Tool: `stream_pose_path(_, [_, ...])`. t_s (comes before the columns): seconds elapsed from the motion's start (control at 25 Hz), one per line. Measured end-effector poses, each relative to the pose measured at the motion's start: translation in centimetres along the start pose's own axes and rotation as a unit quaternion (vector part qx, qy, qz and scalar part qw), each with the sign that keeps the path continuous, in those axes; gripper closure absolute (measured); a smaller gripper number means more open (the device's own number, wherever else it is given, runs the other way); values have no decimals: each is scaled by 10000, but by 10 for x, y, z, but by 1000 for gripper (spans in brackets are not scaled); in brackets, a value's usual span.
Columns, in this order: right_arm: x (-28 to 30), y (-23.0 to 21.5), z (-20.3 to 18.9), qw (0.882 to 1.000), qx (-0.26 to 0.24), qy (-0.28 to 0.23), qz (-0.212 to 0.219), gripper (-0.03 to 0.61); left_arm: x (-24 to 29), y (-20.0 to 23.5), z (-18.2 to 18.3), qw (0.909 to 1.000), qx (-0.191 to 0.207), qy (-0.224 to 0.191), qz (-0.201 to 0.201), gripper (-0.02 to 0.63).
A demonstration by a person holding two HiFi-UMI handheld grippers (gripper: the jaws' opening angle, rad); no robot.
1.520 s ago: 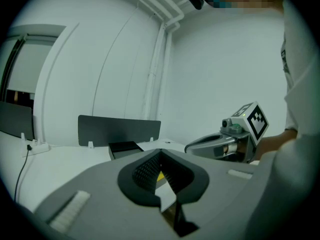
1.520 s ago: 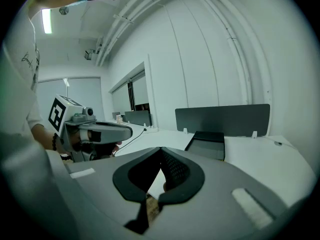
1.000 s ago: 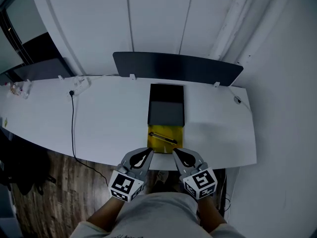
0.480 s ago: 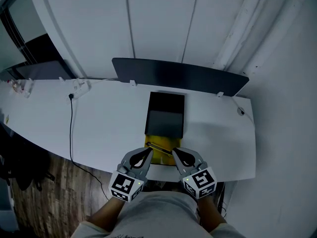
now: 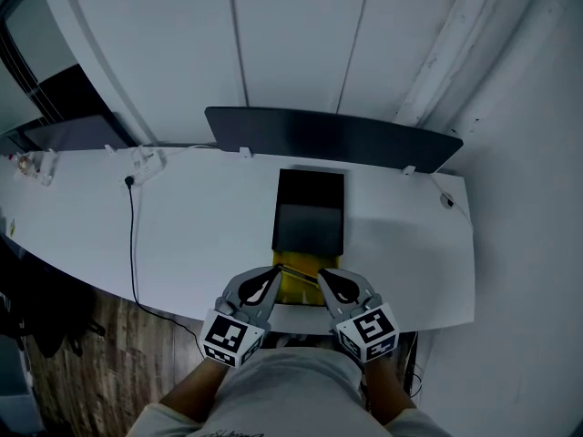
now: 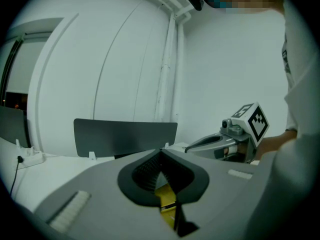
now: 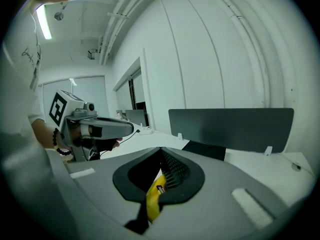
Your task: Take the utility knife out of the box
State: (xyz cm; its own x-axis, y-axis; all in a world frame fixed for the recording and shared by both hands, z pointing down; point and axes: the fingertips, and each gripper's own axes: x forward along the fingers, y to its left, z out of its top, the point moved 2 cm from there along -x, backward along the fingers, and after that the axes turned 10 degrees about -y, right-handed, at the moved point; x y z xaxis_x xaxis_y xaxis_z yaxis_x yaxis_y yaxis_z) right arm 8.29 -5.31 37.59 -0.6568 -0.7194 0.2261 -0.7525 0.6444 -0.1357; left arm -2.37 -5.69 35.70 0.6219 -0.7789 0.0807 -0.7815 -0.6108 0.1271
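Holding the left tongs (image 5: 276,275) and right tongs (image 5: 321,277) shut and empty at the white desk's (image 5: 196,230) near edge, we see the slim utility knife (image 5: 297,270) between their tips, lying in a yellow tray (image 5: 295,289). Beyond them sit the matte black box (image 5: 310,209), bare desktop and a dark panel (image 5: 330,136).

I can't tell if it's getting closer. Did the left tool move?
Yes. Judged against the desk's front edge, the left tool has slid farther over the desk, toward the yellow box and black lid.
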Motion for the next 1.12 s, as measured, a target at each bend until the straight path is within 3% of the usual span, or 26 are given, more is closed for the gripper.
stream_pose_path(1.12, [32, -16, -45, 9975, 22, 676, -214, 563, 20, 37, -42, 9980, -224, 490, -319, 614])
